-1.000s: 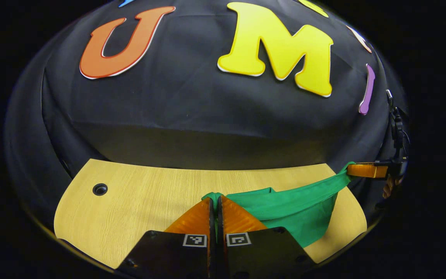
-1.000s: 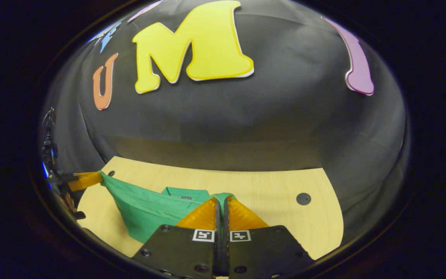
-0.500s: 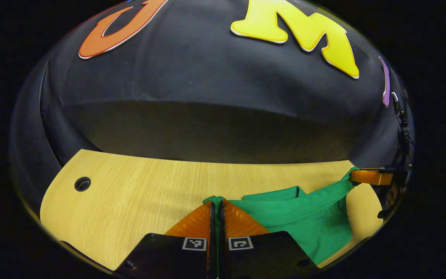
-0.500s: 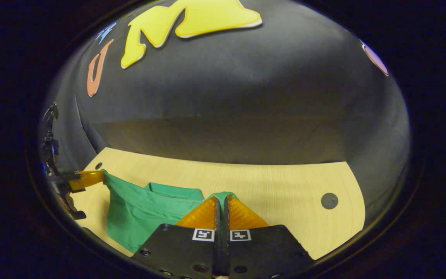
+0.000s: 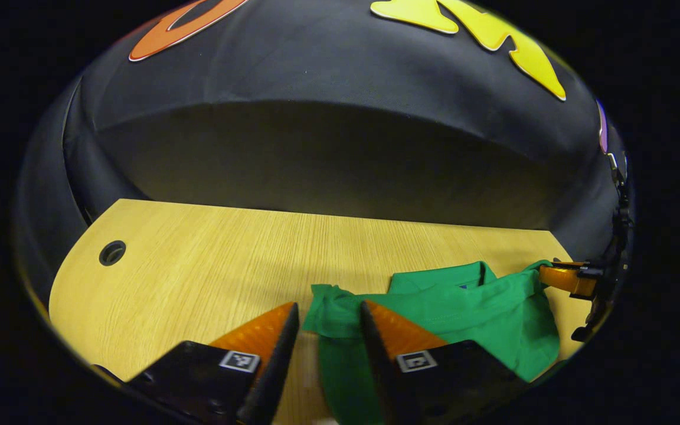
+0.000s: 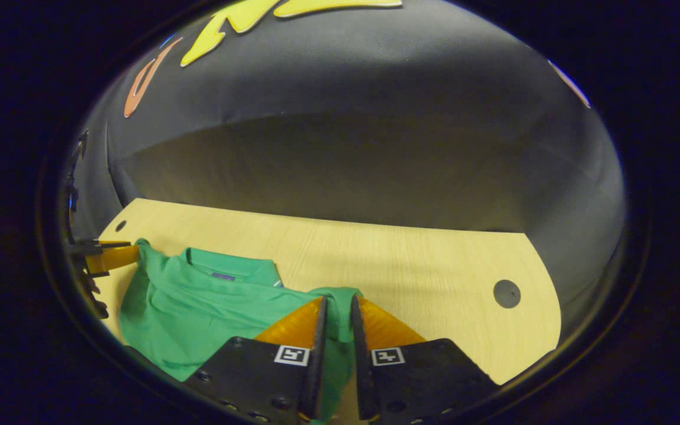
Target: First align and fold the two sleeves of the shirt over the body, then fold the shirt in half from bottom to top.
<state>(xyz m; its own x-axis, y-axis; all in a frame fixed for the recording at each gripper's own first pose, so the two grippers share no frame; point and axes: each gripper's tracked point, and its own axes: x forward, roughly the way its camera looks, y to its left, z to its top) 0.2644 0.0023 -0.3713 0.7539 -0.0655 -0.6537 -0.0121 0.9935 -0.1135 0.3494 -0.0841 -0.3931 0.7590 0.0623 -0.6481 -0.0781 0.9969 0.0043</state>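
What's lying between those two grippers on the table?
The green shirt spans the stretch between them on the wooden table. In the left gripper view, the left gripper sits at one corner and the right gripper at the other.

Plain green polo shirt (image 6: 198,307) with purple neck label (image 6: 224,276); pale wood-grain table (image 5: 198,260), dark round grommet (image 6: 506,293)

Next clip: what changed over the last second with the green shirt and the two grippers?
Both grippers came down toward the light wooden table, laying the green polo shirt flat with its hem near the collar. The left gripper has opened wide and let go; the right gripper has parted slightly, with cloth between its fingers. The table stayed as it was.
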